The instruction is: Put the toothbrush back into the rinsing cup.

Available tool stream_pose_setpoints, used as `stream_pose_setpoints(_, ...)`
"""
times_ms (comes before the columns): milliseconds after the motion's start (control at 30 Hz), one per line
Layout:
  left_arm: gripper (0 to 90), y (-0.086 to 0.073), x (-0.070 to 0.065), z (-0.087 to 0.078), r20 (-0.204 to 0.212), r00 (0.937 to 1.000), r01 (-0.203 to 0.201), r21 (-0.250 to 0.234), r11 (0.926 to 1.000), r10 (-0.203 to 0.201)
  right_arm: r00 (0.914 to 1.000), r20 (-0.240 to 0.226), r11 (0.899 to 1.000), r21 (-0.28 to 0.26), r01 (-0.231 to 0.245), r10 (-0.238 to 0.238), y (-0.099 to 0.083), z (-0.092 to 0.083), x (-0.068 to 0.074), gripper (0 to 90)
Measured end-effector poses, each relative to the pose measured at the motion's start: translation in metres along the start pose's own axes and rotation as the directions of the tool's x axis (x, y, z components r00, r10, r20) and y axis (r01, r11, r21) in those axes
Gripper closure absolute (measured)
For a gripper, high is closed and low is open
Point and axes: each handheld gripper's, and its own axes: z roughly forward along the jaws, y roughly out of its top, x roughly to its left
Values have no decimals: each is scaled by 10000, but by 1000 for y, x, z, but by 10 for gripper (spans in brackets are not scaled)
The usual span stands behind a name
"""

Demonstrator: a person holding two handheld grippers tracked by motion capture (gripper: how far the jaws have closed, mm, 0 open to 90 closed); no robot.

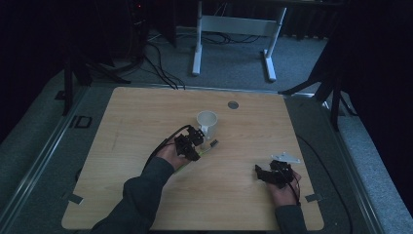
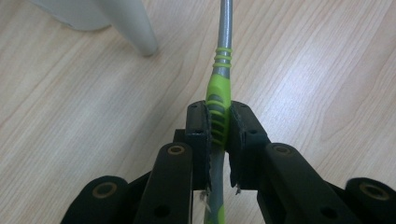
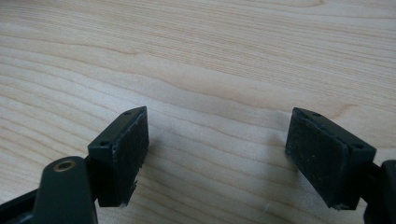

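A slim tool with a grey shaft and a ribbed green grip (image 2: 220, 88) is clamped between the black jaws of my left gripper (image 2: 219, 128). Its far end runs out of the top of the left gripper view. In the high view the left gripper (image 1: 196, 152) is just in front of a white mug (image 1: 207, 122), with the tool (image 1: 212, 144) poking out to the right, low over the table. The mug's base and handle (image 2: 135, 28) stand close by on the left. My right gripper (image 3: 217, 154) rests open over bare wood, nothing between its pads (image 3: 133, 149), at the front right (image 1: 260, 171).
The light wooden table (image 1: 146, 117) has a grey round insert (image 1: 233, 105) near its far edge. A grey three-cornered plate (image 1: 286, 157) tops the right gripper. Cables trail from both grippers. A white desk frame (image 1: 234, 29) stands on the floor beyond.
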Motion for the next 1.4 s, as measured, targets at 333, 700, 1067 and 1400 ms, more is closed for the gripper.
stream_pose_setpoints(333, 796, -2, 3, -10, 61, 9996, 272, -588, 9979, -269, 10000, 5, 10000, 7, -5, 5, 0, 0, 0, 211)
stream_pose_setpoints(700, 795, -3, 5, -17, -1, 9988, 478, -1054, 9933, -480, 10000, 3, 10000, 7, -3, 3, 0, 0, 0, 211)
stream_pose_setpoints(1067, 795, -5, 7, -24, -53, 9982, 582, -1511, 9868, -597, 10000, 4, 10000, 6, 3, -3, 0, 0, 0, 211)
stream_pose_setpoints(1400, 795, -7, 10, -33, -164, 9969, 723, -1959, 9780, -770, 10000, 2, 10000, 4, -8, 8, 0, 0, 0, 211)
